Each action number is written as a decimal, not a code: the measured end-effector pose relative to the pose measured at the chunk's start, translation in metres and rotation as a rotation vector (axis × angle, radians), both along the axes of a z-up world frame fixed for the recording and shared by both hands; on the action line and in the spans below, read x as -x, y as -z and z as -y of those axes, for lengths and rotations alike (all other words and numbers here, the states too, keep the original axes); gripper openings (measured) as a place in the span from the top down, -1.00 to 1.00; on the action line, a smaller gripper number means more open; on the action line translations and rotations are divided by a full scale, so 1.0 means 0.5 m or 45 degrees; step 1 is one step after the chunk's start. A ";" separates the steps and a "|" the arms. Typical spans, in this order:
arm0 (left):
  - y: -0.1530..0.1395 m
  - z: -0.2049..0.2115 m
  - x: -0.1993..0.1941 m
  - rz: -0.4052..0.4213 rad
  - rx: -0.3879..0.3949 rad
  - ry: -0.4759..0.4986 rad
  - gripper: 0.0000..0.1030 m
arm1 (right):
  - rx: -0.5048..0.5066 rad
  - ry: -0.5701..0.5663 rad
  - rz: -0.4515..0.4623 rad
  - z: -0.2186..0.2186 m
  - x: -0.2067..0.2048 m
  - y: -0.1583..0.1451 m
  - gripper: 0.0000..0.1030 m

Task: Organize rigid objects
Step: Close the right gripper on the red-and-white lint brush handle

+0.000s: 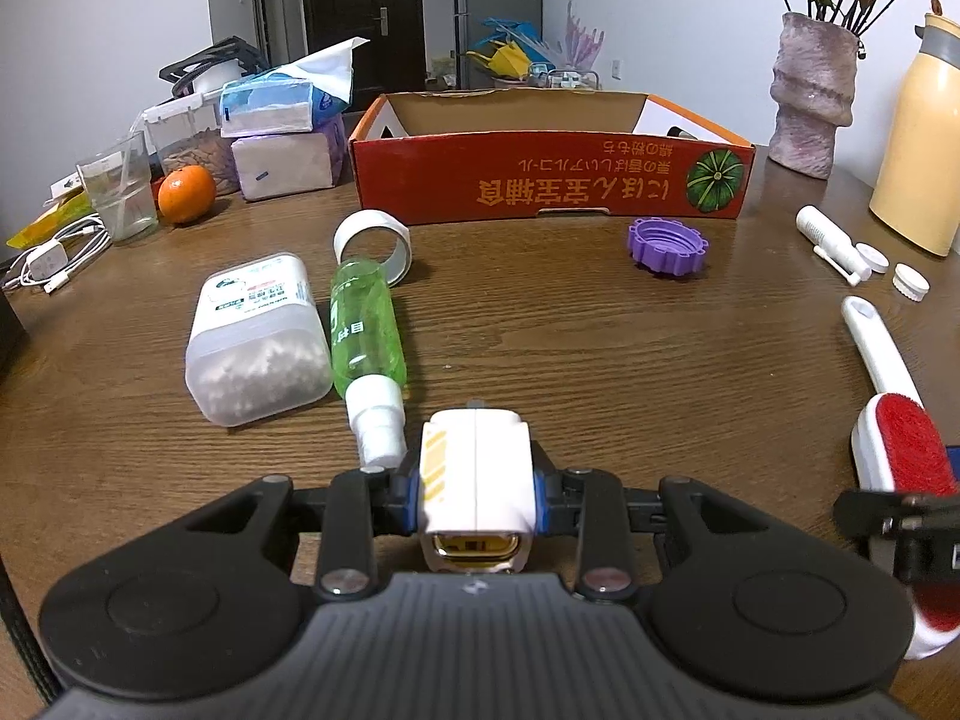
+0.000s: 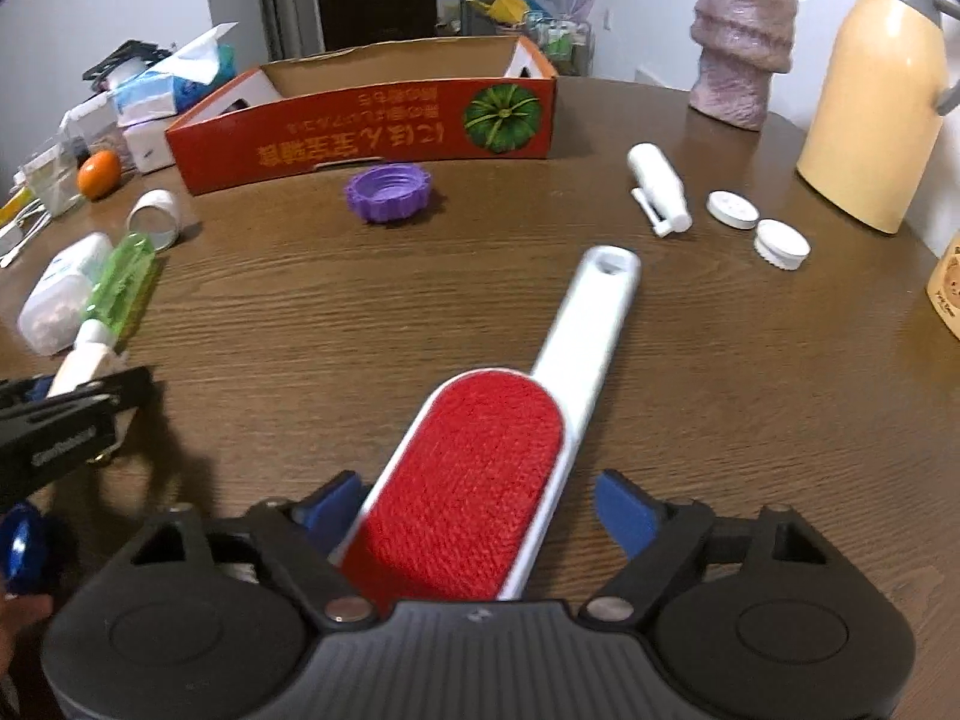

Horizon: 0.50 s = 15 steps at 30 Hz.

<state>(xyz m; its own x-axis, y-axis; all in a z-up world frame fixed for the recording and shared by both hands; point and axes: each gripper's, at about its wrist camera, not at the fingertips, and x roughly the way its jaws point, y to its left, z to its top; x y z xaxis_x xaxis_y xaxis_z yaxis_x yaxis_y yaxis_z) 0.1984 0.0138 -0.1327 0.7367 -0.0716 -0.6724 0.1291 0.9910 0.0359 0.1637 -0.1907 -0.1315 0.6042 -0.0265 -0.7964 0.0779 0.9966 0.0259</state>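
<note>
Roughly left to right: clutter sits at the counter's far left edge, an orange (image 1: 186,194), a clear cup (image 1: 120,192) and tissue packs (image 1: 282,138). Nearer in, a cotton swab box (image 1: 255,339) lies touching a green spray bottle (image 1: 367,324), with a tape roll (image 1: 373,245) just beyond the bottle's base. The left gripper (image 1: 477,474) has its fingers clamped on a small white and yellow block (image 1: 474,480), held above the counter's near edge. Centre far side: the orange cardboard box (image 1: 552,180), open top, looks empty from here. A purple lid (image 1: 666,247) lies in front of it. The lint brush (image 2: 480,468), red pad up, handle pointing away, lies between the fingers of the right gripper (image 2: 480,510), which stand fairly wide; the left pad is at the brush's edge, the right pad is clear of it. A white tube (image 2: 657,189) and two white caps (image 2: 756,228) sit toward the right edge near the yellow flask (image 2: 870,96) and vase (image 2: 741,36).

Step in hand, I judge: grasping the brush. Next: close squarely on the head, lift, carry to the box.
</note>
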 end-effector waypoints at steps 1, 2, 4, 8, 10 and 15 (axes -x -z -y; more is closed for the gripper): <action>0.000 0.000 -0.001 0.000 -0.001 0.001 0.36 | 0.004 0.011 0.015 0.006 -0.001 0.000 -0.45; 0.001 -0.001 0.000 0.000 0.000 0.002 0.36 | 0.003 0.016 0.023 0.012 -0.003 0.000 -0.39; 0.000 -0.001 -0.002 -0.001 0.000 0.002 0.36 | 0.003 -0.007 0.037 0.023 -0.008 0.000 -0.29; 0.000 -0.002 -0.001 -0.003 0.003 0.002 0.36 | 0.013 -0.056 0.063 0.037 -0.017 -0.003 -0.06; 0.000 -0.002 -0.002 -0.003 0.003 0.002 0.37 | 0.014 -0.069 0.070 0.040 -0.019 -0.003 -0.06; 0.001 -0.002 -0.002 -0.002 0.000 0.000 0.37 | -0.004 -0.078 0.114 0.045 -0.019 -0.001 -0.06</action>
